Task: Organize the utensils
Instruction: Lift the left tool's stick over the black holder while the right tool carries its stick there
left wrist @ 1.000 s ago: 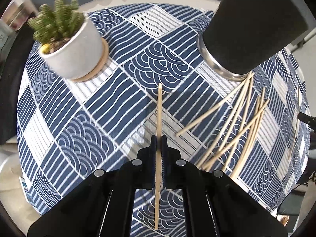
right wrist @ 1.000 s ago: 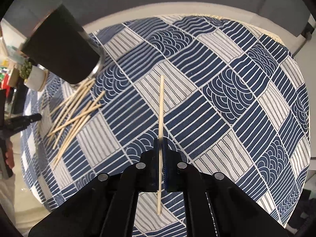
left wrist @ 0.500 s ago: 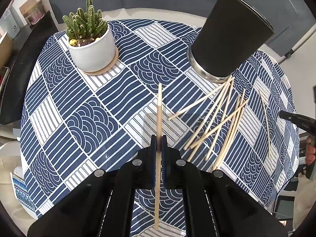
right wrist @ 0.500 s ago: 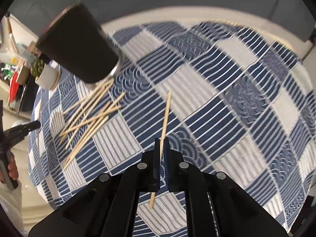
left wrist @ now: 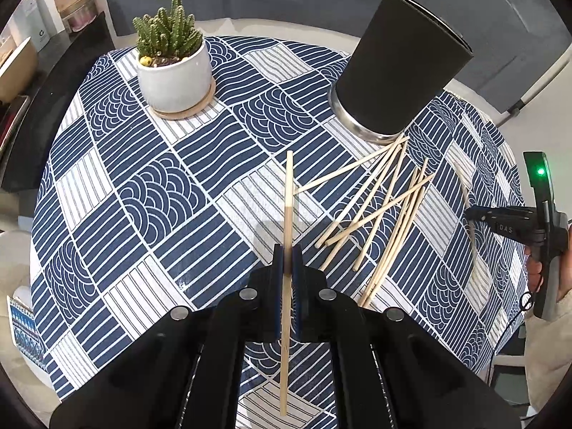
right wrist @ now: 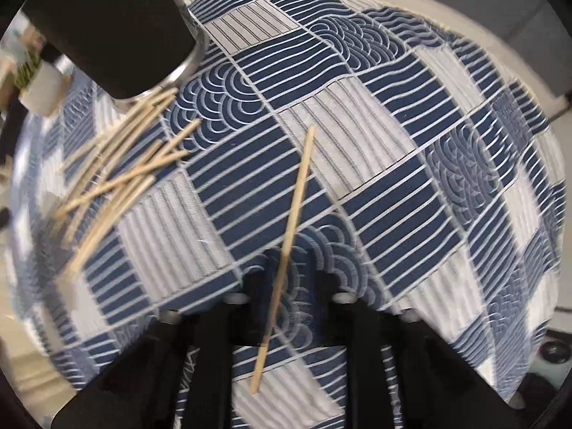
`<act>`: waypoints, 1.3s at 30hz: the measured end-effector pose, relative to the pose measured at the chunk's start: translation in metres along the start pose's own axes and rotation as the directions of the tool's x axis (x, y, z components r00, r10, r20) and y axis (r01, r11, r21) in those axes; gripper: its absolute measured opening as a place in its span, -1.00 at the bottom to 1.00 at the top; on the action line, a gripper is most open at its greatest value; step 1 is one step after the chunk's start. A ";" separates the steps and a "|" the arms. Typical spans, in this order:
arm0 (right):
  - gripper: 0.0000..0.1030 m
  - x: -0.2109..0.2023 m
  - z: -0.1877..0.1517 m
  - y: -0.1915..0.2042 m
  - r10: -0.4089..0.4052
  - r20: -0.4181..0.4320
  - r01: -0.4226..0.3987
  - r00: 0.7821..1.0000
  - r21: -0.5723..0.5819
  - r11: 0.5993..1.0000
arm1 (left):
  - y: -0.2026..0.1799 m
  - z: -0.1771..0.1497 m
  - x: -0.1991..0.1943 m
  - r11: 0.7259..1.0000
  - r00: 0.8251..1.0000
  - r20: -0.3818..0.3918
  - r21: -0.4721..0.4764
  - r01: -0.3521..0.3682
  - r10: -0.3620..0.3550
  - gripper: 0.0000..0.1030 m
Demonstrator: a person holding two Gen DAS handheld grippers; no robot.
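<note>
On right view, fingers [right wrist: 286, 268] blurred, clenched on chopstick [right wrist: 293, 211]; left fingers [left wrist: 287, 268] grasping stick [left wrist: 287, 214].

Matt black cup [left wrist: 400, 68], shiny metal base; wooden chopsticks [left wrist: 375, 211].

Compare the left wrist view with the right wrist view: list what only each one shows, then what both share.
Only the left wrist view: the other handheld black gripper with a green light, a sleeve, shelf boxes.
Only the right wrist view: the bare tablecloth right of the pile.
Both: tall black metal-based cup, loose wooden chopsticks, white potted cactus, each gripper shut on one wooden chopstick.
</note>
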State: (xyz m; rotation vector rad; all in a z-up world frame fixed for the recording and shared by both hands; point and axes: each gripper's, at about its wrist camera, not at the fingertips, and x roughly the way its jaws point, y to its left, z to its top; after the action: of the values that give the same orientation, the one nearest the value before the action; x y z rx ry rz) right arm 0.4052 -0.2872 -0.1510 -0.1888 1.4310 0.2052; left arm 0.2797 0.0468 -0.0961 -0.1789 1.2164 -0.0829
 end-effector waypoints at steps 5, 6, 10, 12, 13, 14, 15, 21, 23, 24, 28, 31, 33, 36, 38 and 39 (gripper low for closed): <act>-0.91 -0.004 -0.004 -0.005 0.074 -0.001 -0.074 0.997 0.053 0.996 | 0.003 -0.005 -0.002 1.000 1.000 -0.019 -0.012 0.025 -0.025 -0.91; -0.91 -0.007 -0.005 -0.007 0.093 0.010 -0.093 0.996 0.064 0.994 | 0.004 -0.005 -0.003 1.000 1.000 -0.015 -0.011 0.026 -0.026 -0.91; -0.91 -0.034 -0.015 -0.011 0.194 0.114 -0.204 0.974 0.086 0.975 | 0.005 -0.002 -0.010 0.999 0.999 0.015 -0.014 0.043 -0.043 -0.91; -0.91 -0.052 -0.017 -0.009 0.232 0.179 -0.245 0.956 0.055 0.968 | 0.001 0.002 -0.013 0.999 0.999 0.029 0.003 0.041 -0.041 -0.91; -0.91 -0.059 -0.017 -0.008 0.243 0.204 -0.257 0.948 0.042 0.966 | -0.003 0.006 -0.016 0.999 0.999 0.034 0.024 0.028 -0.029 -0.91; -0.91 -0.070 -0.017 -0.006 0.261 0.239 -0.275 0.935 0.026 0.961 | -0.005 0.009 -0.017 0.999 0.999 0.038 0.036 0.022 -0.024 -0.91; -0.91 -0.077 -0.012 -0.009 0.274 0.257 -0.289 0.927 0.019 0.957 | -0.008 0.013 -0.021 0.999 0.998 0.045 0.041 0.030 -0.032 -0.91; -0.91 -0.129 0.011 -0.011 0.346 0.359 -0.333 0.867 -0.100 0.938 | -0.025 0.040 -0.042 0.998 0.992 0.120 0.053 0.031 -0.037 -0.91; -0.91 -0.139 0.016 -0.012 0.363 0.391 -0.339 0.846 -0.131 0.932 | -0.032 0.049 -0.045 0.998 0.988 0.153 0.067 0.011 -0.021 -0.91; -0.91 -0.145 0.021 -0.011 0.364 0.406 -0.334 0.838 -0.147 0.931 | -0.034 0.052 -0.045 0.998 0.987 0.158 0.069 0.016 -0.027 -0.91; -0.90 -0.159 0.038 -0.010 0.360 0.426 -0.310 0.830 -0.186 0.933 | -0.047 0.073 -0.051 0.996 0.980 0.193 0.088 0.028 -0.044 -0.91; -0.91 -0.170 0.052 -0.005 0.369 0.446 -0.306 0.816 -0.208 0.929 | -0.058 0.089 -0.062 0.991 0.974 0.221 0.129 0.021 -0.050 -0.91; -0.91 -0.177 0.062 0.002 0.373 0.469 -0.298 0.801 -0.229 0.927 | -0.064 0.099 -0.070 0.989 0.968 0.247 0.147 0.014 -0.051 -0.90; -0.91 -0.184 0.072 0.009 0.391 0.503 -0.307 0.771 -0.245 0.920 | -0.071 0.113 -0.080 0.987 0.956 0.285 0.161 0.015 -0.062 -0.91; -0.91 -0.187 0.077 0.014 0.413 0.534 -0.322 0.738 -0.260 0.910 | -0.074 0.122 -0.086 0.985 0.946 0.313 0.170 0.034 -0.087 -0.90; -0.91 -0.189 0.080 0.016 0.418 0.548 -0.326 0.725 -0.263 0.908 | -0.076 0.127 -0.090 0.984 0.939 0.326 0.170 0.052 -0.106 -0.90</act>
State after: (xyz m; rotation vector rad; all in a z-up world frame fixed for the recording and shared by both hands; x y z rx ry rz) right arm 0.4535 -0.2571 0.0463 0.0531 0.8010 0.6528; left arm 0.3704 -0.0016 0.0433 -0.0974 0.8580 -0.2112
